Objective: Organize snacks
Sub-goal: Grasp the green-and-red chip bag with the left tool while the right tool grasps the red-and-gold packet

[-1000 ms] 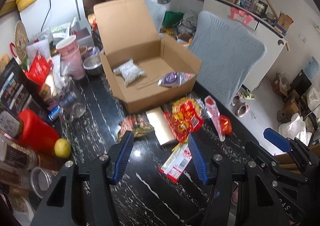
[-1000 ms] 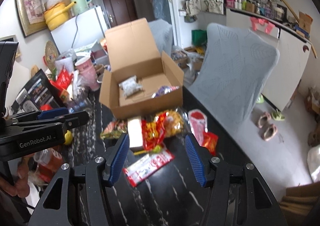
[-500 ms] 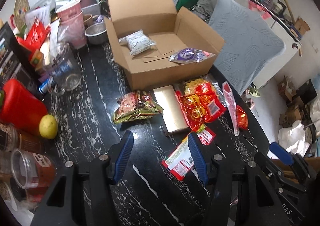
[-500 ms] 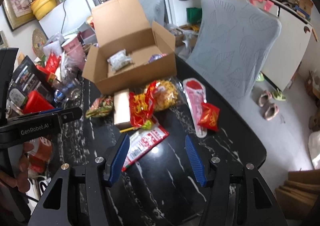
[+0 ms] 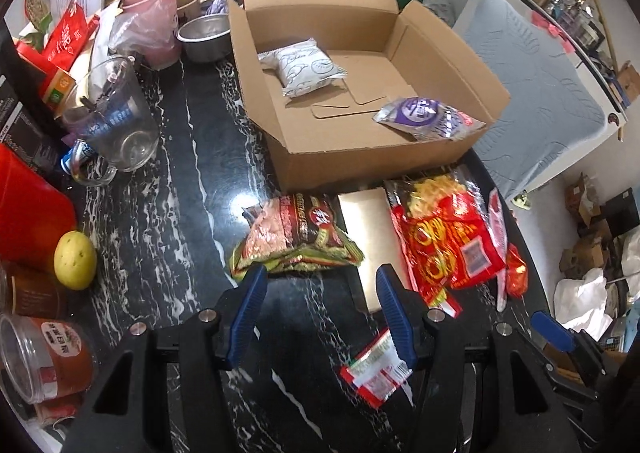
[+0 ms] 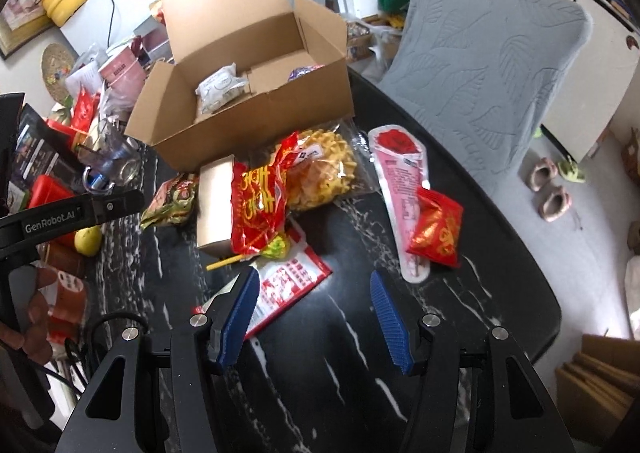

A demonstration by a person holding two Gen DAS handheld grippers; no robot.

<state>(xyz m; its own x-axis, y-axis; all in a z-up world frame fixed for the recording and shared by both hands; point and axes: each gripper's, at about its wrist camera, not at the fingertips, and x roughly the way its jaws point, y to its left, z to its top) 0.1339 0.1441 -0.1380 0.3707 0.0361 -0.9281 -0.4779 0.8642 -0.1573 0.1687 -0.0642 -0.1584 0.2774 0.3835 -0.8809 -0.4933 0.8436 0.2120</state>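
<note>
Both grippers empty, jaws parted with nothing between the pads; left gripper [image 5: 318, 313] hangs over the green-brown packet [image 5: 296, 239], right gripper [image 6: 314, 319] over the flat red-white sachet [image 6: 288, 285].

Cardboard box [image 5: 360, 157] sits open at 12 o'clock from the pile, lid flap standing up at the back; it already holds a white packet [image 5: 304, 67] at its 10 o'clock corner and a purple packet [image 5: 428, 117] at 4 o'clock, leaning on the near wall. My read: the box is the collection point, and the loose snacks are heaped right against its near wall so each carry is short.

Loose pile on the black marble table [image 6: 460, 293]: gold box [image 6: 216, 209] lying flat, red crinkle bag [image 6: 260, 209] overlapping its right edge, yellow chip bag [image 6: 324, 173] behind that, touching the box wall; long pink pouch [image 6: 400, 193] at 3 o'clock with a small red packet [image 6: 436, 229] lying on it.

View differences: left wrist view looks down into the box, so both packed packets are plain; right wrist view catches only a sliver of the purple one. Right wrist view shows the pink pouch and red packet whole, plus the hand [image 6: 28, 317] on the left gripper's handle; in the left view they are thin slivers at 3 o'clock. Only the left view shows the lemon [image 5: 75, 260] and glass jug [image 5: 112, 121] at 9 o'clock; table clutter, probably not snacks to pack.
</note>
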